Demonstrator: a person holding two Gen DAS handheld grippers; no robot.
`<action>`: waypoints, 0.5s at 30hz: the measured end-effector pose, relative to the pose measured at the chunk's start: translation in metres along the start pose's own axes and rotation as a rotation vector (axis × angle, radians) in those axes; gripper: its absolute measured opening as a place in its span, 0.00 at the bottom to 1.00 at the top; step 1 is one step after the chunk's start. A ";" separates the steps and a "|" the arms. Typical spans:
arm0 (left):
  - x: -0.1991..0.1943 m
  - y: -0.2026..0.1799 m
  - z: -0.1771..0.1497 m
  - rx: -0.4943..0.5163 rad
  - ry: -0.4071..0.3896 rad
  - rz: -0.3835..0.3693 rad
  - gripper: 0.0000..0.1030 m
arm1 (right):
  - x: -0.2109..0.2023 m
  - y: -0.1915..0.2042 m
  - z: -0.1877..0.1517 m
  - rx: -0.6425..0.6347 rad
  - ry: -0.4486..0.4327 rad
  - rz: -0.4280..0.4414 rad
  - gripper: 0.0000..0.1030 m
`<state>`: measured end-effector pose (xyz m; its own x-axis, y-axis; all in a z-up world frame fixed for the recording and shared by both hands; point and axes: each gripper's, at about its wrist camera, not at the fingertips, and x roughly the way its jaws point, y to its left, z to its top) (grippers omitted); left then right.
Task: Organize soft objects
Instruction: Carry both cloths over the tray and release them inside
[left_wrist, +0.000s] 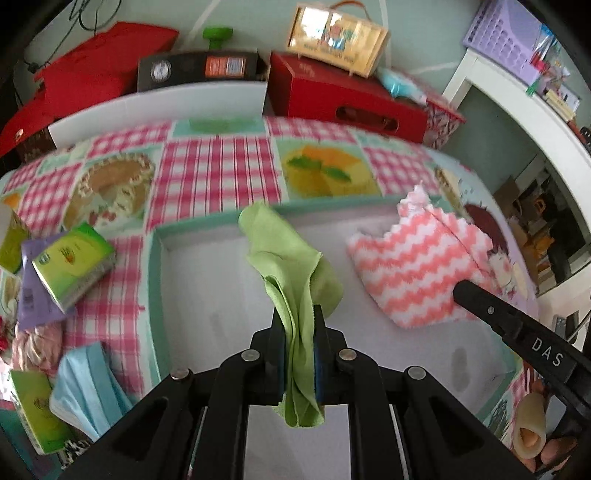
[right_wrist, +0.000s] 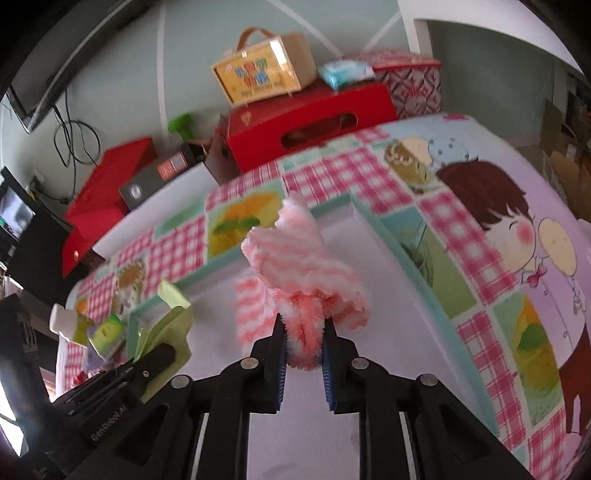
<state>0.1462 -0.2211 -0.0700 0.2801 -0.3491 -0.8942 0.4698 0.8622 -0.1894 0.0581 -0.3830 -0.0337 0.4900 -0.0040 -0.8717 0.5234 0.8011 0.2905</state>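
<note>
1. Over the white tray (left_wrist: 229, 280) on the checked tablecloth (left_wrist: 214, 166), the left gripper (left_wrist: 299, 317) is clamped on a green cloth (left_wrist: 288, 258) and the right gripper (right_wrist: 304, 328) pinches a pink striped cloth (right_wrist: 303, 266); neither cloth is set down yet
2. The tray floor looks bare, so the sorting seems barely begun
3. Only the left wrist view shows clearly the tissue packs (left_wrist: 74, 262) and blue cloth (left_wrist: 88, 384) left of the tray; only the right shows the screen (right_wrist: 14, 214)
</note>
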 end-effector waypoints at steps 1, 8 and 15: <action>0.002 0.000 -0.001 0.000 0.010 0.005 0.11 | 0.003 0.001 -0.001 -0.003 0.017 -0.005 0.19; 0.006 0.004 -0.006 -0.019 0.061 0.032 0.12 | 0.011 0.002 -0.008 -0.009 0.099 -0.042 0.19; 0.006 0.002 -0.007 -0.025 0.108 0.043 0.31 | 0.014 0.009 -0.012 -0.038 0.137 -0.100 0.52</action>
<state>0.1429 -0.2189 -0.0789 0.2074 -0.2716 -0.9398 0.4384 0.8846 -0.1590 0.0613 -0.3686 -0.0482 0.3356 -0.0053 -0.9420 0.5367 0.8229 0.1865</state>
